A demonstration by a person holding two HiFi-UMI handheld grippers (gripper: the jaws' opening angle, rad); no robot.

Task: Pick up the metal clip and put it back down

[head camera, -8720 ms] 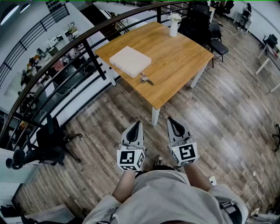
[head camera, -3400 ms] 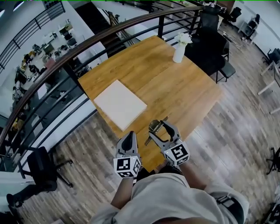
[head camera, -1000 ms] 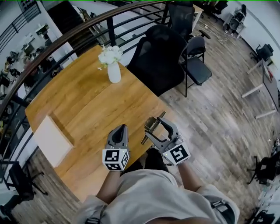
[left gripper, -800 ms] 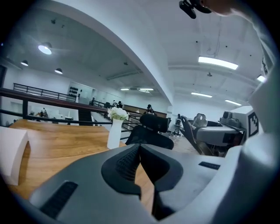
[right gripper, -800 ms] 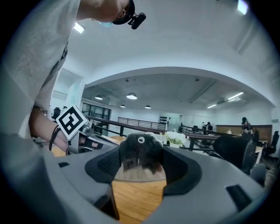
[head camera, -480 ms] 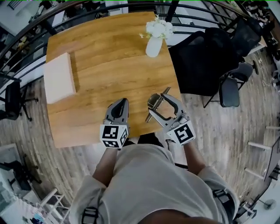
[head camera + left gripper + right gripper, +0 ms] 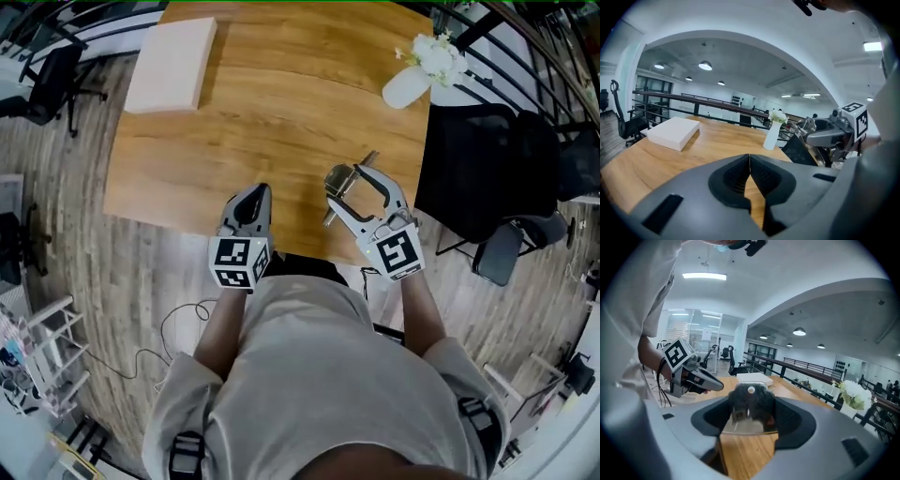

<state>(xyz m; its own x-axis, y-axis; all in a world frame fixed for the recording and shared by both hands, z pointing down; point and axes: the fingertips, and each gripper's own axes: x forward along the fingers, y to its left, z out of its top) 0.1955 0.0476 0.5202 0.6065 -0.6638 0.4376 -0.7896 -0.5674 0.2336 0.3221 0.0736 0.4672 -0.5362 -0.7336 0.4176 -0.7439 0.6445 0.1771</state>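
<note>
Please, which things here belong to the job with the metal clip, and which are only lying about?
Part of the job: metal clip, gripped by the right gripper above the wooden table.

Just there: white box; vase of flowers; black chair; left gripper, shut and empty.

My left gripper (image 7: 251, 195) and right gripper (image 7: 353, 182) side by side over the near edge of the table (image 7: 253, 122), metal clip (image 7: 338, 178) between the right jaws, box (image 7: 172, 52) far left, vase (image 7: 409, 86) far right, chair (image 7: 473, 159) right of the table.

No readable text, labels, brands or numbers anywhere.
</note>
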